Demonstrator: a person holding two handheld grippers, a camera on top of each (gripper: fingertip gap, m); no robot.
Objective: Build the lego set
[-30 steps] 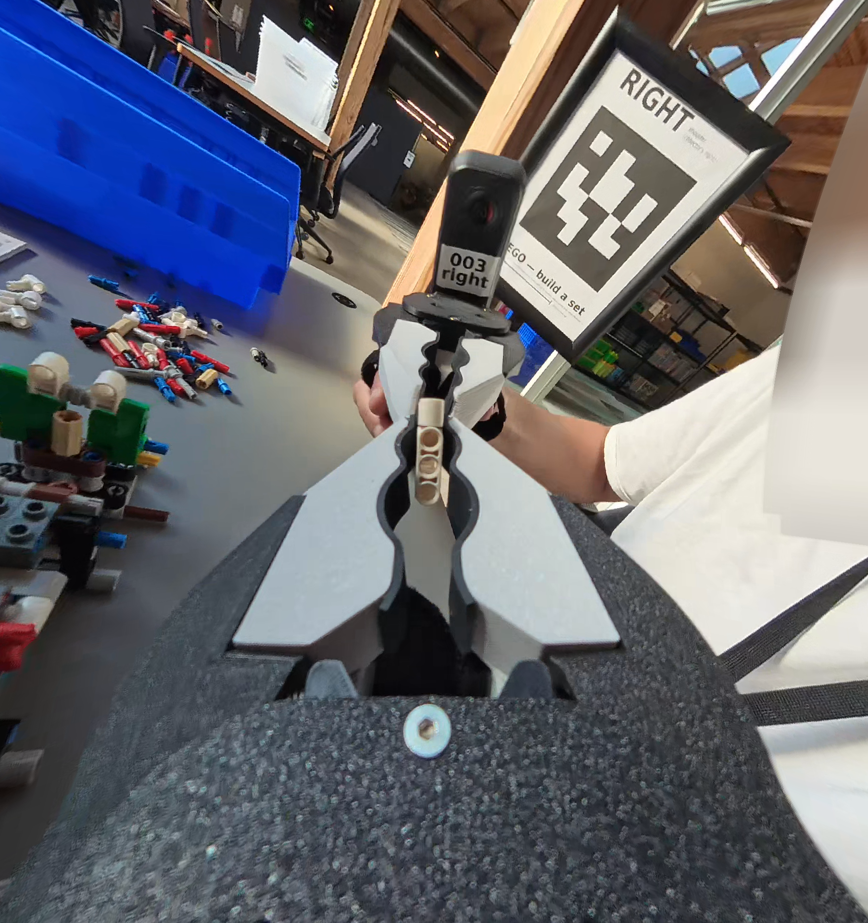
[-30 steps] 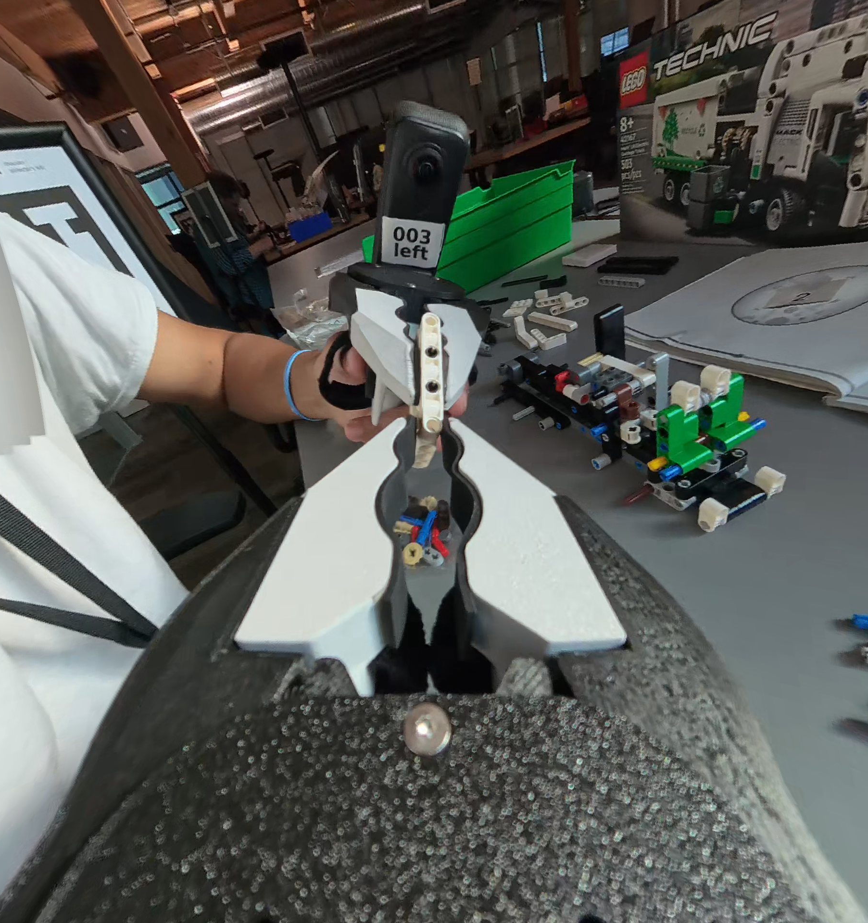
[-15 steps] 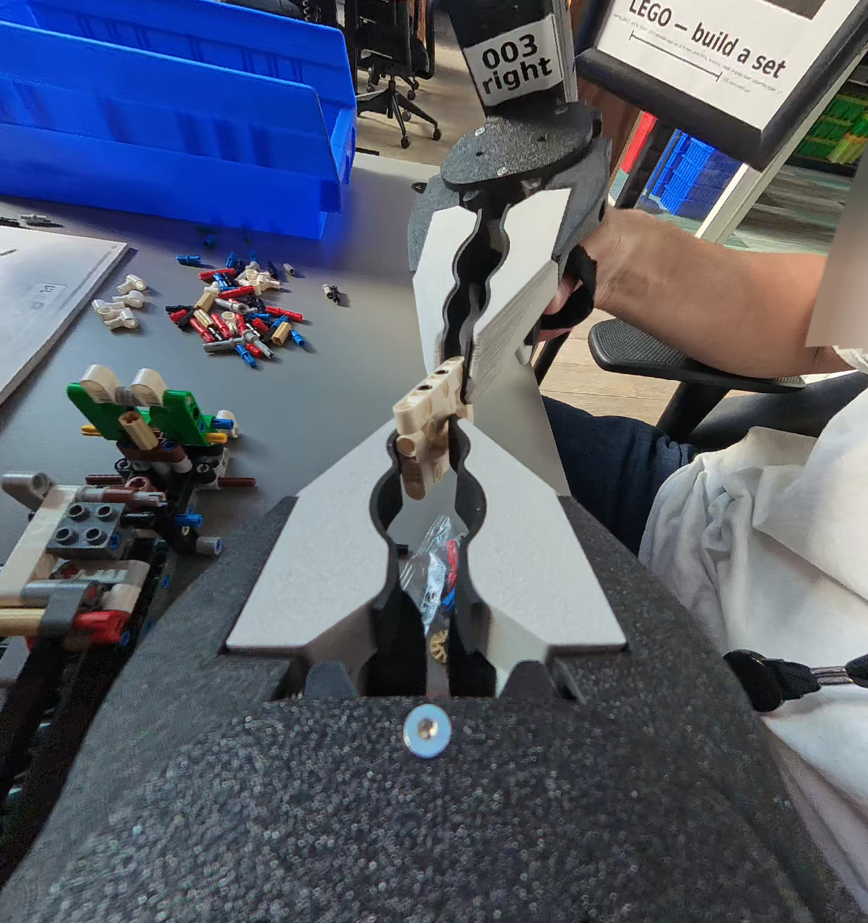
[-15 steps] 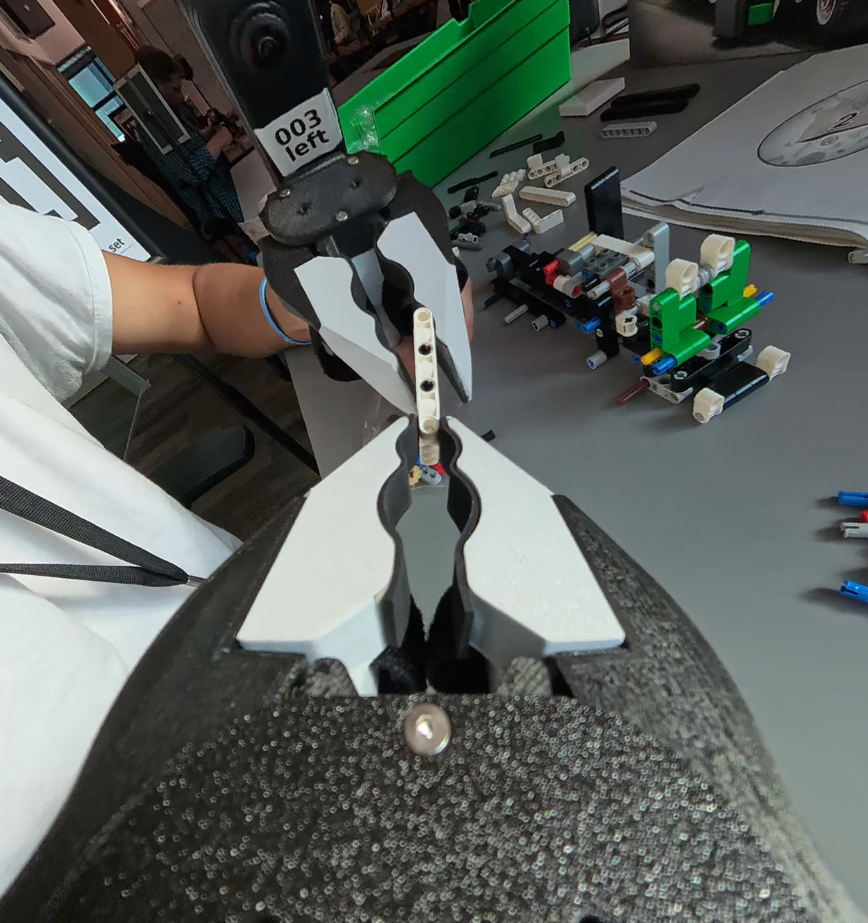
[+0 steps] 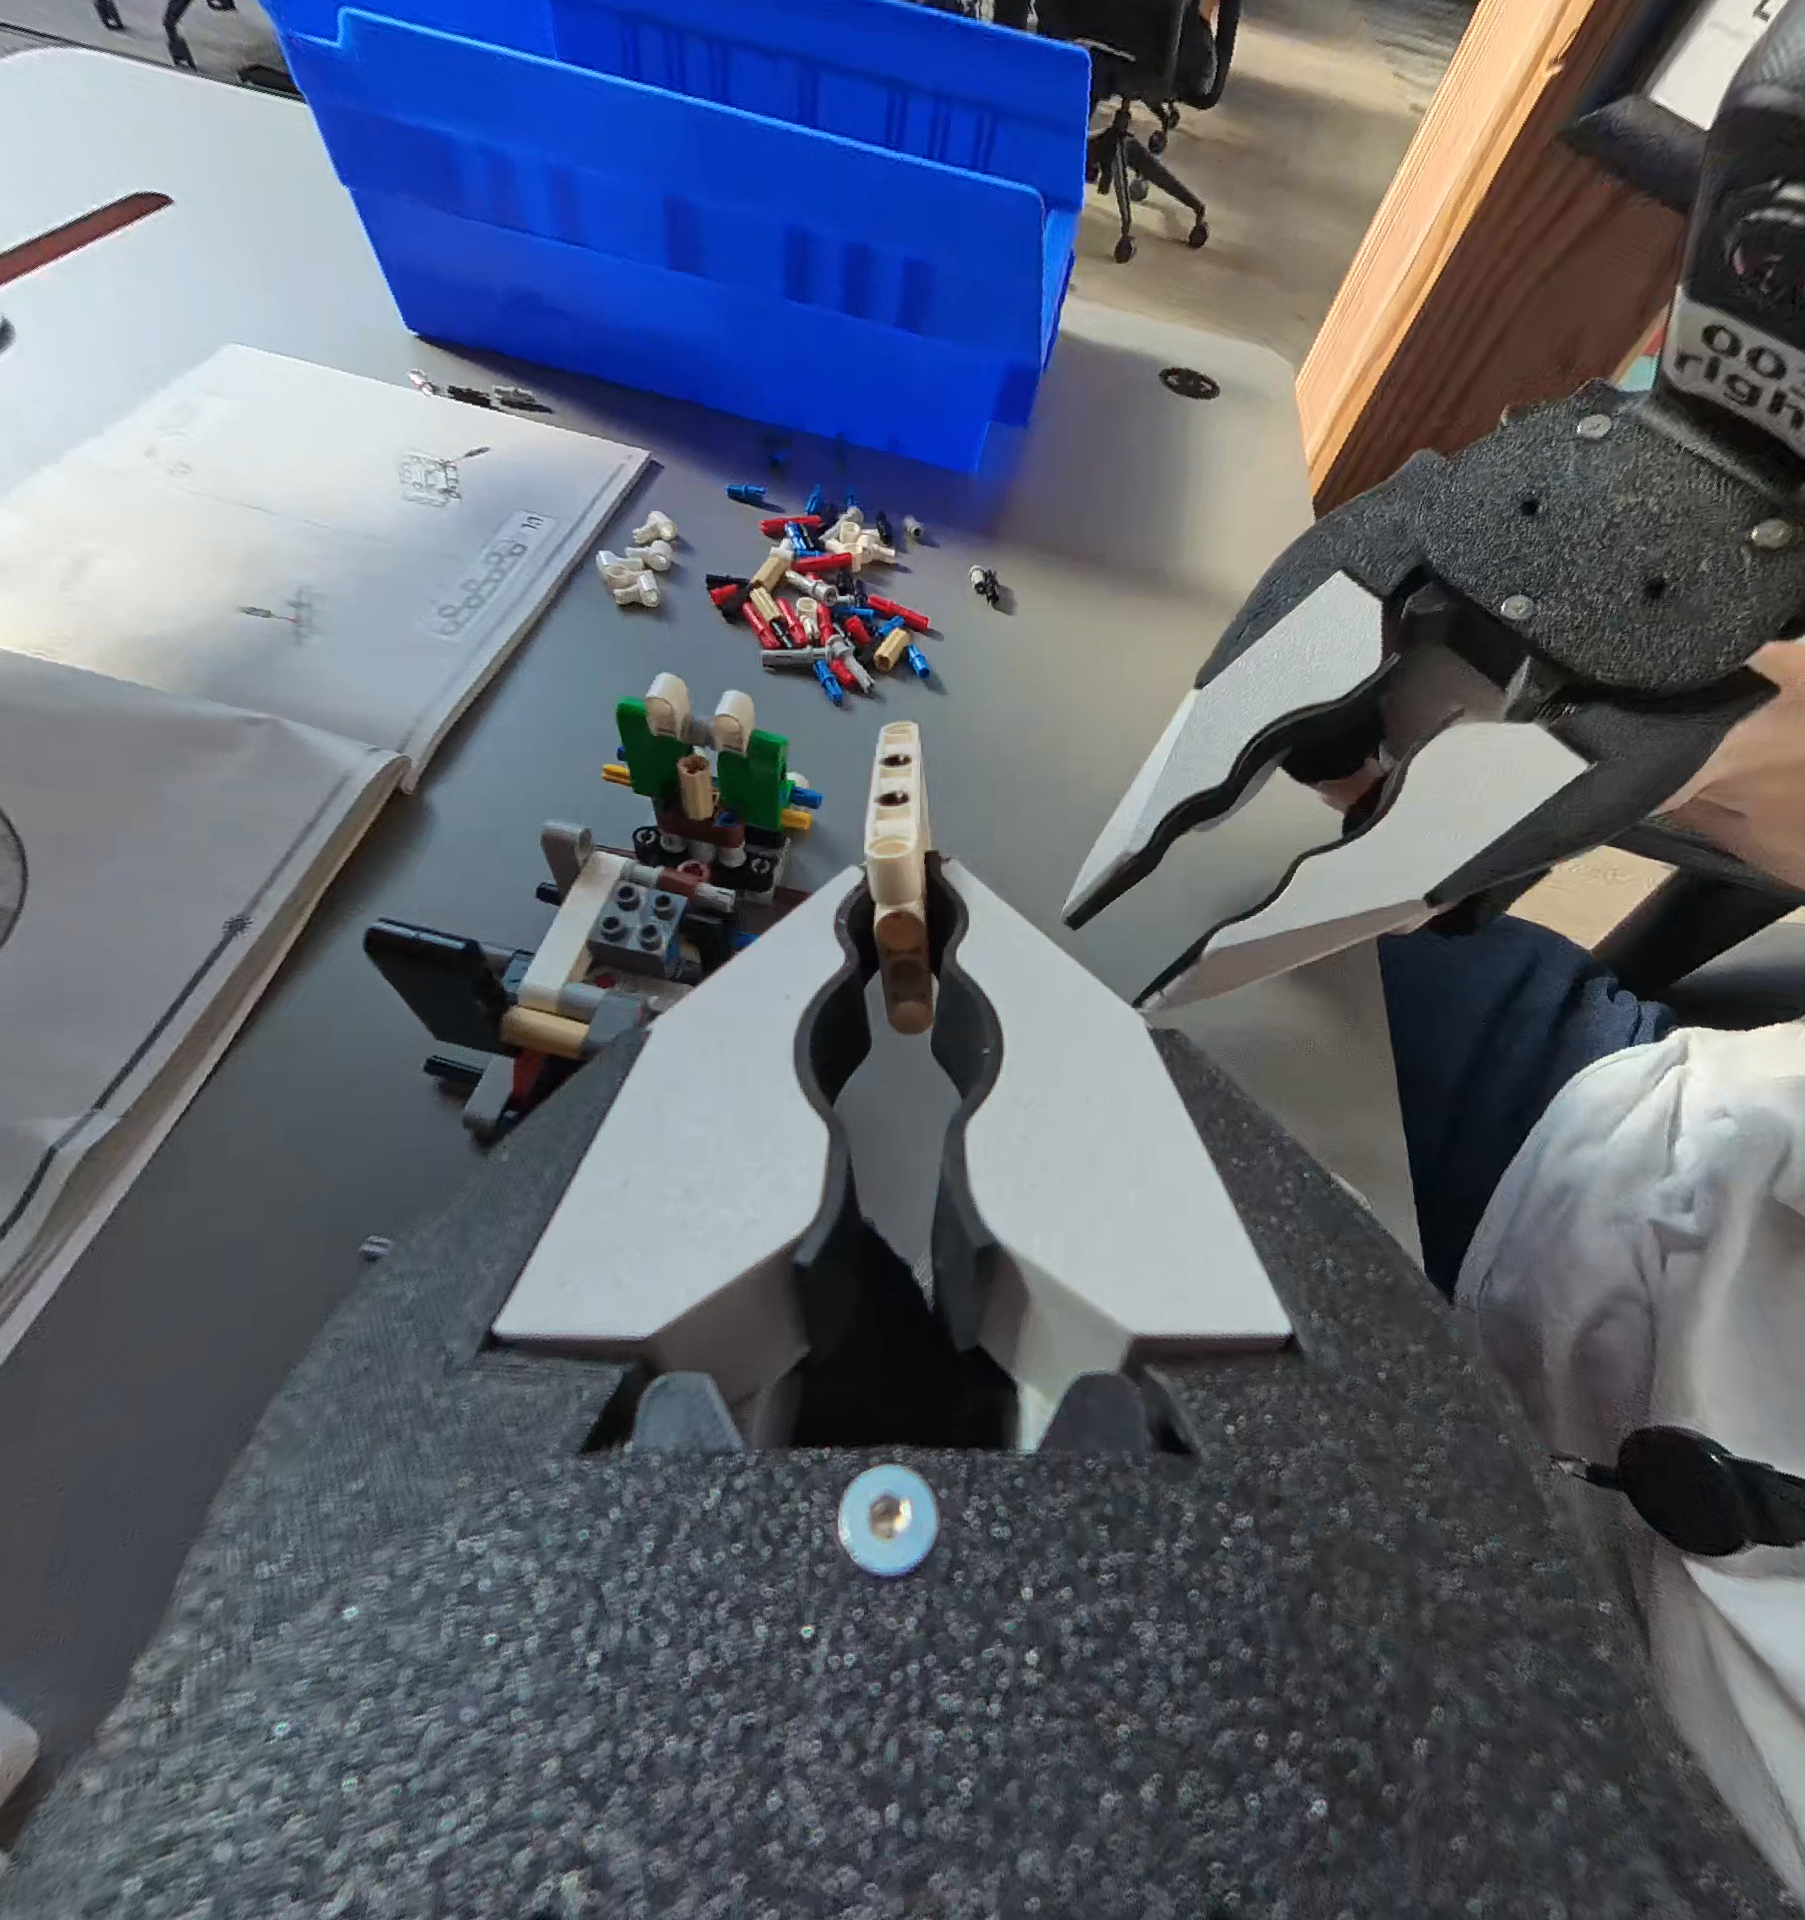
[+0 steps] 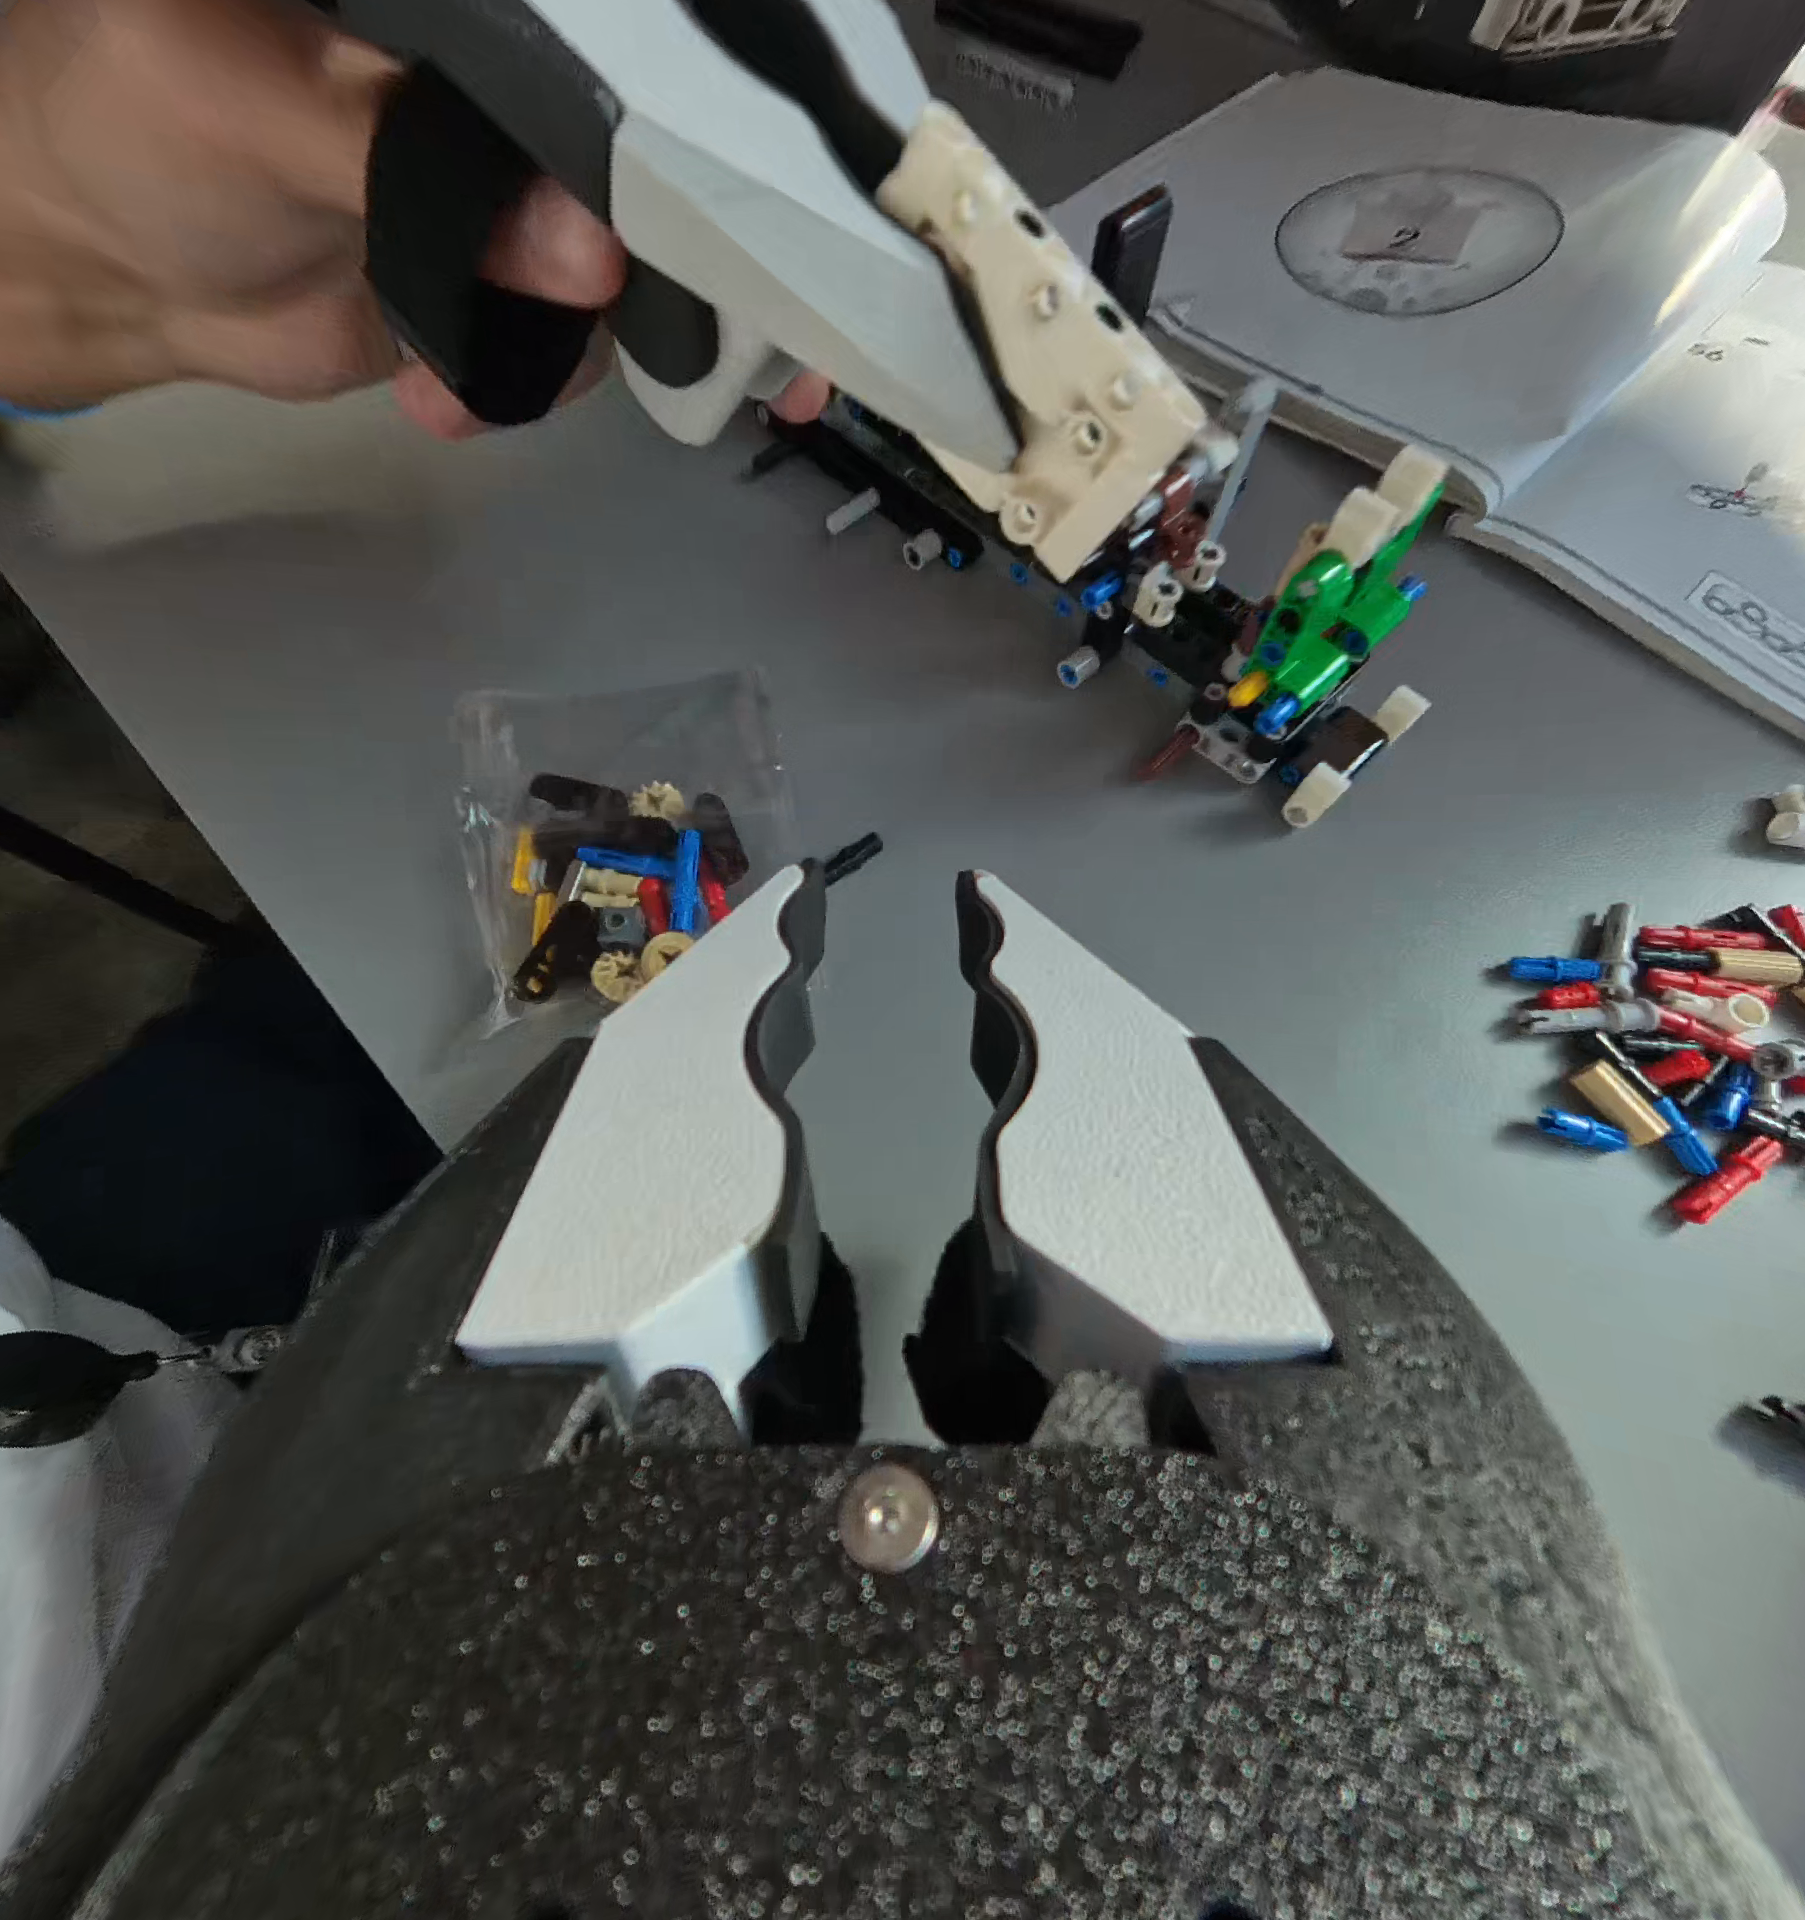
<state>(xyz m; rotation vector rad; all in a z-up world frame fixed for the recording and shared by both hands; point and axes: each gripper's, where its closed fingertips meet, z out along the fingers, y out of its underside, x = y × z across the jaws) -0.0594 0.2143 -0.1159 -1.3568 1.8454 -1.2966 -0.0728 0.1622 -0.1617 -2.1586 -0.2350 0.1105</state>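
The left gripper is shut on a cream beam with holes. Its two pads press the beam's near end from both sides, and the rest of the beam sticks out past the tips, up above the grey table. In the right wrist view the same piece looks wider, like a flat cream plate with pins in it (it is a bit blurry there). It looks like hard plastic, so it is likely stiff and very light. It is smooth too, so it could slip or twist if it is pinched only at one end. A good place to hold it is across the flat sides, near the middle.

The right gripper is open, with nothing between its pads. It hangs over bare table and points down. A small black pin lies just beside its left tip. A clear bag of small parts is near it on the left, and a pile of red, blue and tan pins is off to the right.

Farther out sits a half-built model with green parts, close below the held beam. Past it lies an open booklet, and a blue bin stands at the back.

A hand holds the left gripper tilted down toward the model.
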